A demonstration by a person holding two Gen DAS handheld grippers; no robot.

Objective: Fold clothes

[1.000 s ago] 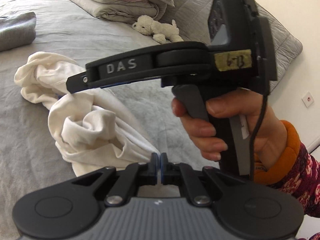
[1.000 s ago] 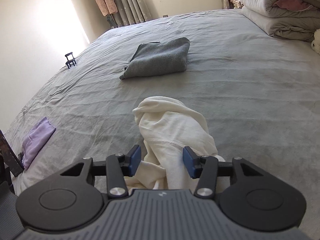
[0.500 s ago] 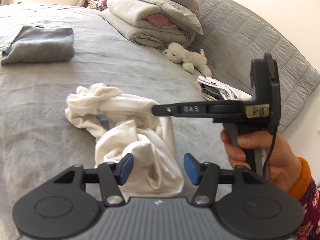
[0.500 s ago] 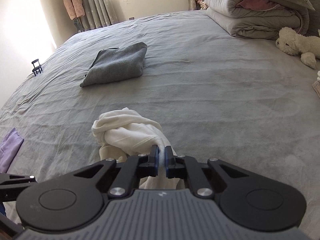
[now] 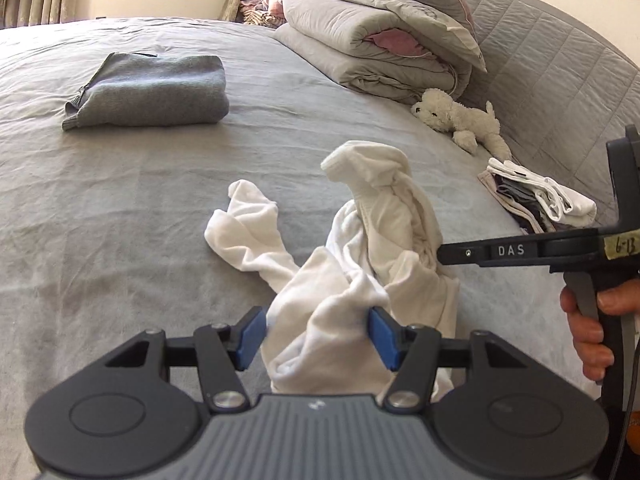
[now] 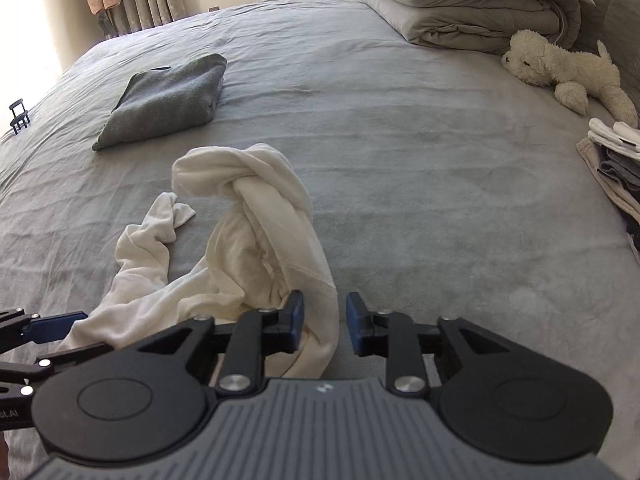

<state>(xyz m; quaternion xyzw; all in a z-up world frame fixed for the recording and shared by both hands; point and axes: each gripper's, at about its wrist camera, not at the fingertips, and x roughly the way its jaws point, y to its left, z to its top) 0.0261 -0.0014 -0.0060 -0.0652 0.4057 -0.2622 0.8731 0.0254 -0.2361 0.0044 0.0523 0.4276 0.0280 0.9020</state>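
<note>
White garment (image 5: pixel 372 264): crumpled, twisted, on grey bed sheet (image 5: pixel 120 208); bunched directly ahead of both grippers.
Left gripper (image 5: pixel 316 334): jaws spread wide, cloth bulging between blue pads, not pinched.
Right gripper (image 6: pixel 323 330): jaws parted, fold of cloth hanging in the gap, no clamp.
Folded grey sweater (image 6: pixel 166 100): far ahead, left of right gripper.
Plush dog (image 6: pixel 560 70): far right, beside rolled duvet (image 5: pixel 384 36).
Stack of folded clothes (image 5: pixel 536 200): right edge.
</note>
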